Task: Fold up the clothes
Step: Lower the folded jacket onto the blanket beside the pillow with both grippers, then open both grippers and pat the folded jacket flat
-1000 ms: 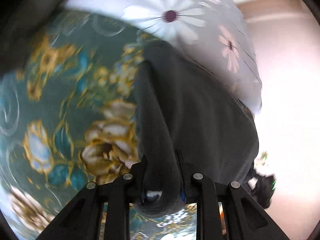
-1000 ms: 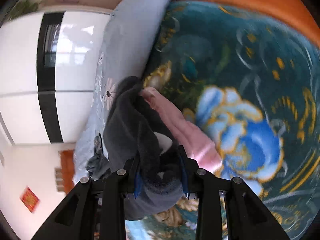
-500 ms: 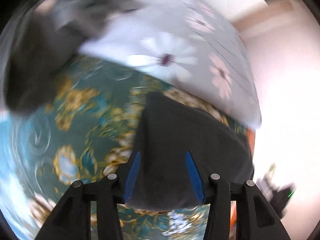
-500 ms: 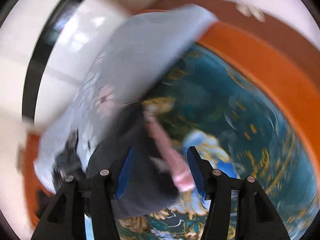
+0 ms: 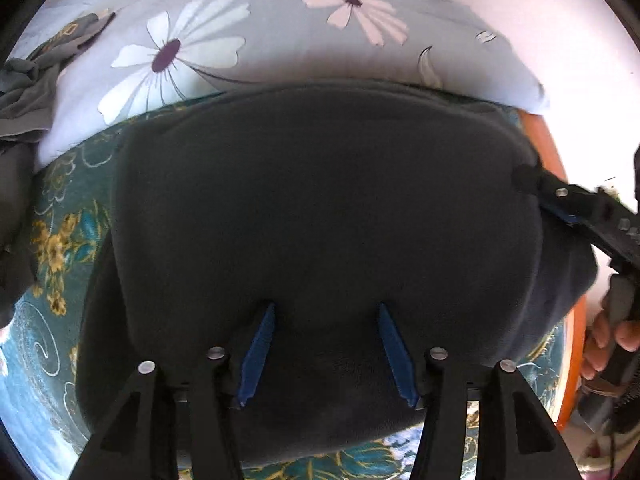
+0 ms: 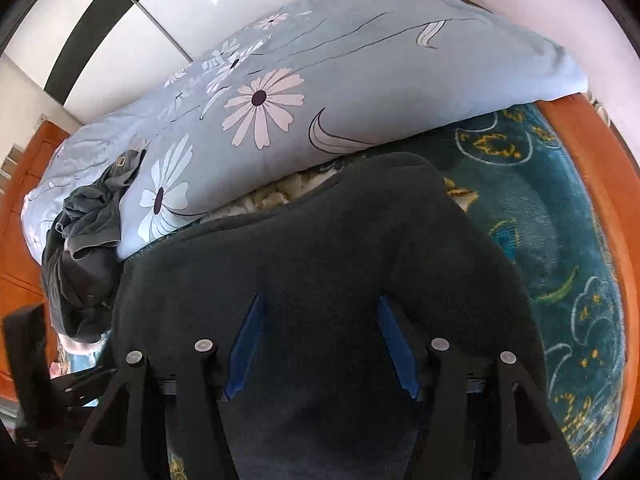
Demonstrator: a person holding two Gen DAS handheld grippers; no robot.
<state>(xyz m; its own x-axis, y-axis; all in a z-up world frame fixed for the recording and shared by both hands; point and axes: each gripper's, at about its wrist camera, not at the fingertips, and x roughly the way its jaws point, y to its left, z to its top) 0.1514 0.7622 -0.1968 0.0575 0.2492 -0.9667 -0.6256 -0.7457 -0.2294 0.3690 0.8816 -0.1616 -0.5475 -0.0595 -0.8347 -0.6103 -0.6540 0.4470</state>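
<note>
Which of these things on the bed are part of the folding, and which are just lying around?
Part of the job:
dark fleece garment, lying folded flat
left gripper, open above it
right gripper, open above it

Just lying about:
flowered quilt
crumpled grey clothes
teal blanket

The folded dark grey fleece garment (image 5: 328, 208) hides most of the teal floral bed blanket (image 5: 60, 240) beneath it, and its near edge runs behind the gripper mounts and off the bottom of the right wrist view. The pale blue daisy-print quilt (image 6: 320, 80) covers the bed's far side. The crumpled grey-green clothes (image 6: 88, 216) are cut by the left wrist view's edge. The right gripper (image 5: 572, 216) enters that view only partly.
</note>
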